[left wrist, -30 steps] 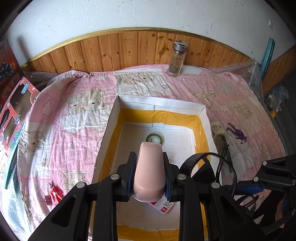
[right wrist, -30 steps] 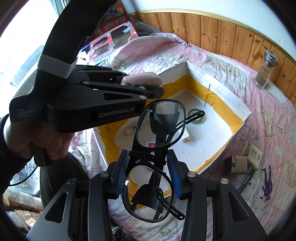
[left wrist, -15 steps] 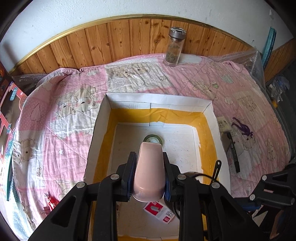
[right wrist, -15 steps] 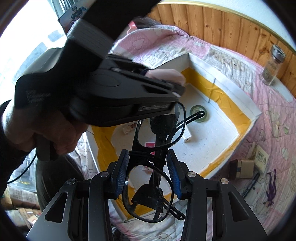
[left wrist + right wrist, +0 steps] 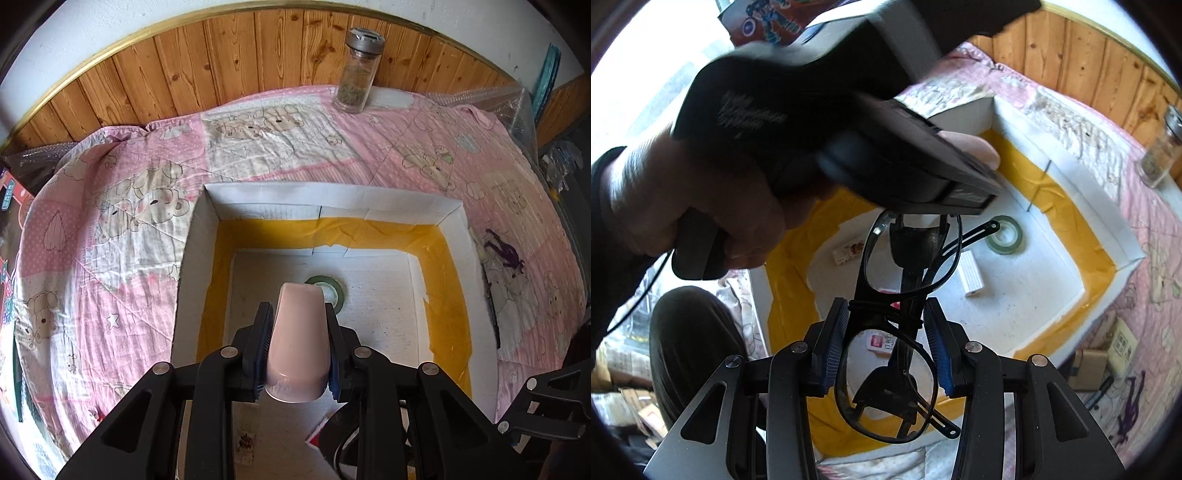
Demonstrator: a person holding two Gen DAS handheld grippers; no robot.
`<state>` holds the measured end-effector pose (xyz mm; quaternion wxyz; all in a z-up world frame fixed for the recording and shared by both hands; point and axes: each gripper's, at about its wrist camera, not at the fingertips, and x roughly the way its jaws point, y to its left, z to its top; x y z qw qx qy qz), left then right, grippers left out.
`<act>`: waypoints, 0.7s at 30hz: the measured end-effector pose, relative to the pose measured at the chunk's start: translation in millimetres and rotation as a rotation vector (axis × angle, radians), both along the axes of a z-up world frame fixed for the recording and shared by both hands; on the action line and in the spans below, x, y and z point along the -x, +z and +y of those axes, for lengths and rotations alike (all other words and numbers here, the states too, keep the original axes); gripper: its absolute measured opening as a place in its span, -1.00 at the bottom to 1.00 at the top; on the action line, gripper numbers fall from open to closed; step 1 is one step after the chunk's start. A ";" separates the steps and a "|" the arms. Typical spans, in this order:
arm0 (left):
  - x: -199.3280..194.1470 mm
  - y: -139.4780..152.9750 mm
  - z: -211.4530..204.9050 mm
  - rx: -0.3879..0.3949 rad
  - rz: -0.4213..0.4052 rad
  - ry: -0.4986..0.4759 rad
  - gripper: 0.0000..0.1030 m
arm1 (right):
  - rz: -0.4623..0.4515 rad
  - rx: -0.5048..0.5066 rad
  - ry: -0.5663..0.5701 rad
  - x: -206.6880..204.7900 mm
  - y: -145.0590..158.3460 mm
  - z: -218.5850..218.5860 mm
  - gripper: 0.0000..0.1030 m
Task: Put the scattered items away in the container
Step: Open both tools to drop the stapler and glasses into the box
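Container point(image 5: 332, 206), white-walled with yellow tape lining, sits on our pink quilt point(image 5: 110, 221). Our left gripper point(image 5: 297, 350) clamps a pink cup point(image 5: 297, 343) above it; our right gripper point(image 5: 886, 350) grips black glasses point(image 5: 886, 369) over its floor.

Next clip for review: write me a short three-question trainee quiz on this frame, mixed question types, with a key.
1. True or false: the left tongs are shut on a pale pink plastic cup.
2. What do the right tongs hold? A) round green tape roll B) black-framed eyeglasses C) lidded glass jar
3. Fill in: the round green tape roll lies on the floor of the white box with yellow-taped walls, while the lidded glass jar stands on the ____ by the wood-panelled wall.

Key: 1 true; 2 B, black-framed eyeglasses; 3 pink bear-print quilt.
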<state>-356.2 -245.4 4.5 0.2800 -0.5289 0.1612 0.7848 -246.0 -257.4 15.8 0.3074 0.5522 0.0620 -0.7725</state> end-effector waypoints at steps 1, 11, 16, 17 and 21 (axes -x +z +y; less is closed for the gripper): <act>1.6 -2.9 0.9 0.007 -0.002 -0.002 -0.49 | -0.002 -0.006 0.005 -0.1 -2.3 -1.2 -0.15; 28.4 -26.9 -0.7 0.069 0.016 0.047 -0.39 | -0.012 -0.046 0.003 9.5 -23.1 -2.8 -0.07; 28.2 -22.1 -6.3 0.040 0.033 0.076 -0.18 | -0.048 0.000 -0.032 3.3 -20.9 15.1 -0.06; 26.3 -19.5 -7.4 0.034 0.036 0.075 -0.18 | -0.046 0.010 -0.036 0.7 -18.5 19.5 -0.06; 18.8 -9.3 -13.7 0.019 0.035 0.085 -0.18 | -0.040 0.035 -0.038 -12.1 -8.1 26.3 -0.06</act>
